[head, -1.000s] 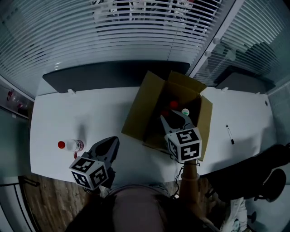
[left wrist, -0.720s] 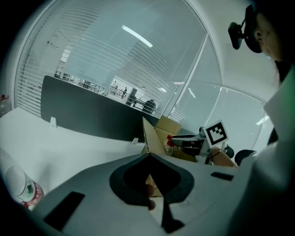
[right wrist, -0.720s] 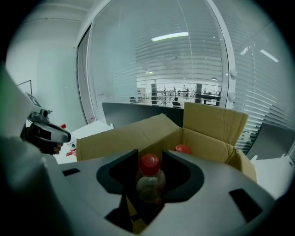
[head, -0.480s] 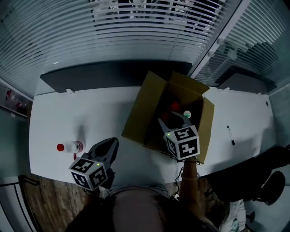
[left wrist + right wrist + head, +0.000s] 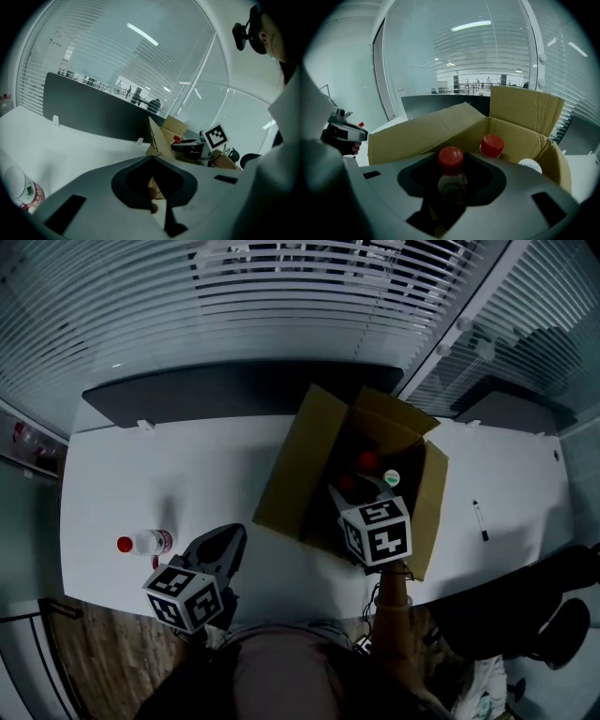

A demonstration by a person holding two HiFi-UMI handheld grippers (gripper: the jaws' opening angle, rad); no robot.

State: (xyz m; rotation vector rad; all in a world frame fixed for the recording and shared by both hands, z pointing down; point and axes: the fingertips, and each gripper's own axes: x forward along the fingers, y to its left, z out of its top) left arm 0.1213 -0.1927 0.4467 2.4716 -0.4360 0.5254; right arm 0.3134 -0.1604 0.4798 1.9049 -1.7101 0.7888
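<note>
The right gripper (image 5: 359, 488) hangs over the open cardboard box (image 5: 295, 470), which stands on the white surface (image 5: 187, 474) toward its 2 o'clock side in the head view. In the right gripper view, the right gripper (image 5: 451, 187) has its jaws closed narrowly on a red-capped bottle (image 5: 451, 161). The bottle stands upright between them, its cap rising above the jaw notch and its clear body sitting within it. The bottle is above the inside of the box (image 5: 426, 133), with a flap spread behind it at 11 o'clock.

Two more things are inside the box. A second bottle (image 5: 492, 145) with a red cap stands at 1 o'clock from the held one, near the back wall. A white lid (image 5: 530, 165) shows at 3 o'clock, partly cut off by the gripper body. In the head view they appear as a red spot (image 5: 367, 461) and a white spot (image 5: 391, 477) just beyond the jaws.

The left gripper (image 5: 230, 538) is at the near edge of the surface, at 7 o'clock from the box. Its own view shows the left gripper (image 5: 152, 197) with its jaws brought together and gripping nothing, and the box (image 5: 159, 140) lies beyond them. A lying bottle (image 5: 145, 542) rests on its side at 9 o'clock from this gripper, near it but apart, and it also shows at the left gripper view's lower left (image 5: 21, 187).

A pen (image 5: 478, 519) lies at 3 o'clock from the box. A dark panel (image 5: 234, 390) runs along the far edge of the surface.
</note>
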